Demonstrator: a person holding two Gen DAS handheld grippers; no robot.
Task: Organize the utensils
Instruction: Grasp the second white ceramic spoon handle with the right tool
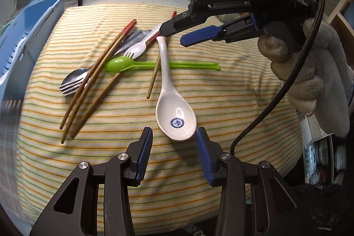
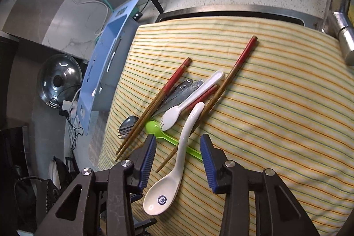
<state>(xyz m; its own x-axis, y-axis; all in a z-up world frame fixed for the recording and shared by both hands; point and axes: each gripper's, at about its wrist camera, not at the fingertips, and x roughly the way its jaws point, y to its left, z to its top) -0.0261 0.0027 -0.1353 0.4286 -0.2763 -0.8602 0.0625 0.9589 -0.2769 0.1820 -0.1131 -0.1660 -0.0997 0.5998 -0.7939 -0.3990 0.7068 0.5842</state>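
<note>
Utensils lie heaped on a striped cloth (image 1: 199,103), with a blue plastic rack (image 1: 28,25) standing at its left edge. Moving rightward in the left wrist view, a metal fork (image 1: 70,83) rests under two red-tipped chopsticks (image 1: 97,72), then a green plastic spoon (image 1: 124,64) stretches its long handle to the right, with a white spork (image 1: 138,48) just behind it. A white ceramic spoon (image 1: 174,116) crosses over the green handle, its bowl with a blue emblem lying nearest the camera. The left gripper (image 1: 174,154) hangs just short of that bowl with its blue pads spread wide, touching nothing. Farther right, the right gripper (image 1: 174,37), held in a gloved hand (image 1: 309,72), hovers by the tip of the ceramic spoon's handle; its jaws are parted too. In the right wrist view the right gripper (image 2: 179,160) straddles the ceramic spoon (image 2: 177,169) without pinching it.
</note>
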